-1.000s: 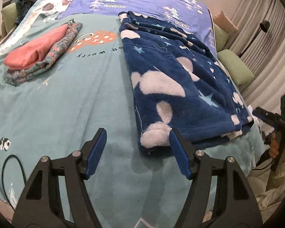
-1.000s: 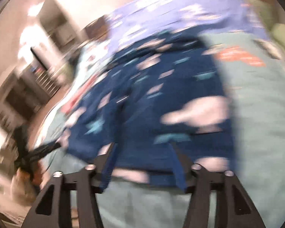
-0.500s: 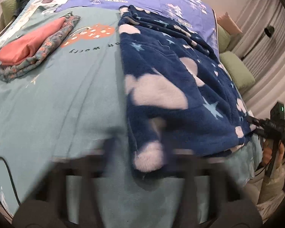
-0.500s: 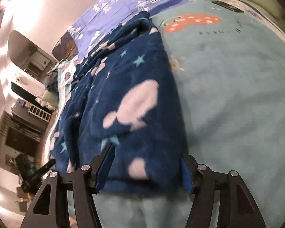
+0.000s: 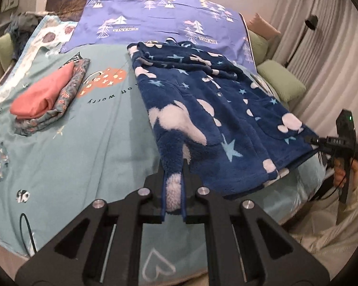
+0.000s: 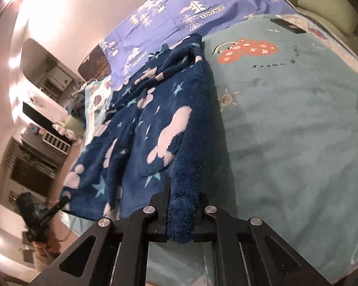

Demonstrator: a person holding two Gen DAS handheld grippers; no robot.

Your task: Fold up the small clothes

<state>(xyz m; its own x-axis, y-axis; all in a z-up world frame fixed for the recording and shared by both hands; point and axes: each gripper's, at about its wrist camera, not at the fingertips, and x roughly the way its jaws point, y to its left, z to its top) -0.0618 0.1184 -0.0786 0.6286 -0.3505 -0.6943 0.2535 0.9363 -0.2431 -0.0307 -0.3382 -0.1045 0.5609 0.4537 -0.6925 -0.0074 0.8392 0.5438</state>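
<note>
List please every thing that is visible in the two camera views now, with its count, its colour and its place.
Fluffy navy fleece garment with pink clouds and stars: one, spread on the bed's right half, near hem pinched at two points.
Folded coral-pink cloth: one, on top of the floral cloth, left side.
Folded grey floral cloth: one, under the coral one.
Teal cartoon-print bedsheet: one, covers the bed.
Purple tree-print cover: one, at the head of the bed.
Green cushions: two, right of the bed.
Left gripper: one, black, jaws closed on the hem.
Right gripper: one, black, jaws closed on the hem.
</note>
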